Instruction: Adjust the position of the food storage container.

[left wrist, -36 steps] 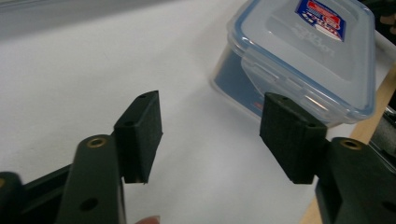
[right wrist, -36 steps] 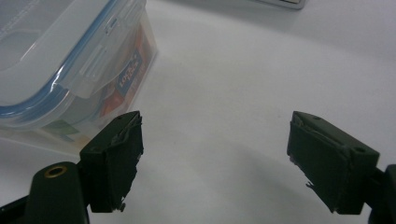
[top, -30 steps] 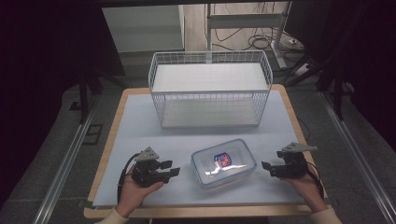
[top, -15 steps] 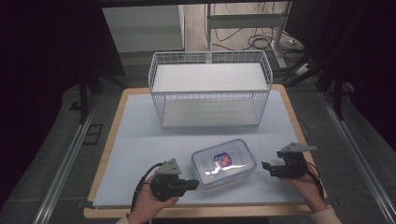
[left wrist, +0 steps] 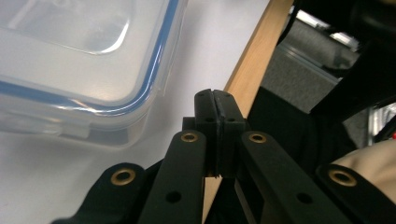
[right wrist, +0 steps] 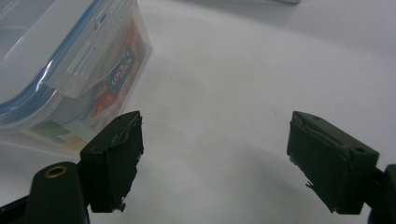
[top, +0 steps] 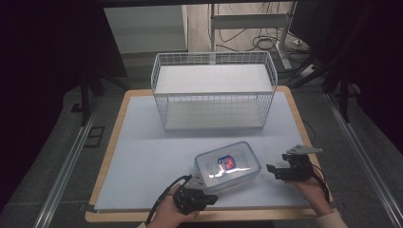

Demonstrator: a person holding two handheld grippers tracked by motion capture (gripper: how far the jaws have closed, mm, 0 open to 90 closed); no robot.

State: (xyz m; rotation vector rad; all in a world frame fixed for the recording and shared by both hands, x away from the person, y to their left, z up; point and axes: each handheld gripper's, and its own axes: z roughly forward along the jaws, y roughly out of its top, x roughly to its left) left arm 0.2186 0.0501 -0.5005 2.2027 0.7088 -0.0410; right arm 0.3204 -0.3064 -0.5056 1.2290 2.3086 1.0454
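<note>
Container (top: pixel 227 166): clear plastic box with blue-sealed lid, lying on the white tabletop (top: pixel 142 152) near its front edge, between both grippers.
Left hand-held gripper (top: pixel 209 196): jaws pressed together on nothing, just beside the container's near corner.
Right hand-held gripper (top: pixel 272 169): jaws spread apart, empty, facing the container's side.
Wire basket (top: pixel 214 90): behind, well apart.

Clear plastic container (top: pixel 228 166) with a blue-sealed lid, closed. It sits flat and skewed, near the table's front edge.
</note>
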